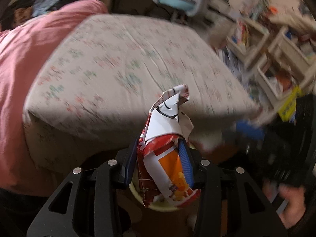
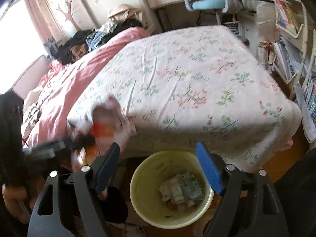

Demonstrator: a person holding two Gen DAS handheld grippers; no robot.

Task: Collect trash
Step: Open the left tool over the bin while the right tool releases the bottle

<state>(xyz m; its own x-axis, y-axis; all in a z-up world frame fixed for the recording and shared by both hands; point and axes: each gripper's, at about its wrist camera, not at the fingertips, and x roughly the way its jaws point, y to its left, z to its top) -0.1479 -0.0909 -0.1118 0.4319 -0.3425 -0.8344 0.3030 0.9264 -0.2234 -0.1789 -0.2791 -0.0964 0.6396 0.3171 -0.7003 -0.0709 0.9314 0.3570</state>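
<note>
My left gripper [image 1: 159,141] is shut on a crumpled red, white and orange snack bag [image 1: 167,169], which sticks up between the blue pads. Right under the bag shows the rim of a pale yellow bin [image 1: 158,207]. In the right wrist view the same bin [image 2: 138,177] stands on the floor at the foot of the bed, with several bits of crumpled paper trash [image 2: 181,189] at its bottom. My right gripper [image 2: 158,146] hangs open above the bin, nothing between its fingers. The left gripper appears there as a blur at the left with the snack bag [image 2: 104,130].
A bed with a floral sheet [image 2: 187,79] fills the middle, a pink quilt [image 2: 69,83] and dark clothes on its far side. White shelves with books [image 2: 286,39] line the right. A light blue chair [image 2: 209,2] stands behind the bed. Bare wooden floor [image 2: 276,165] shows at the right.
</note>
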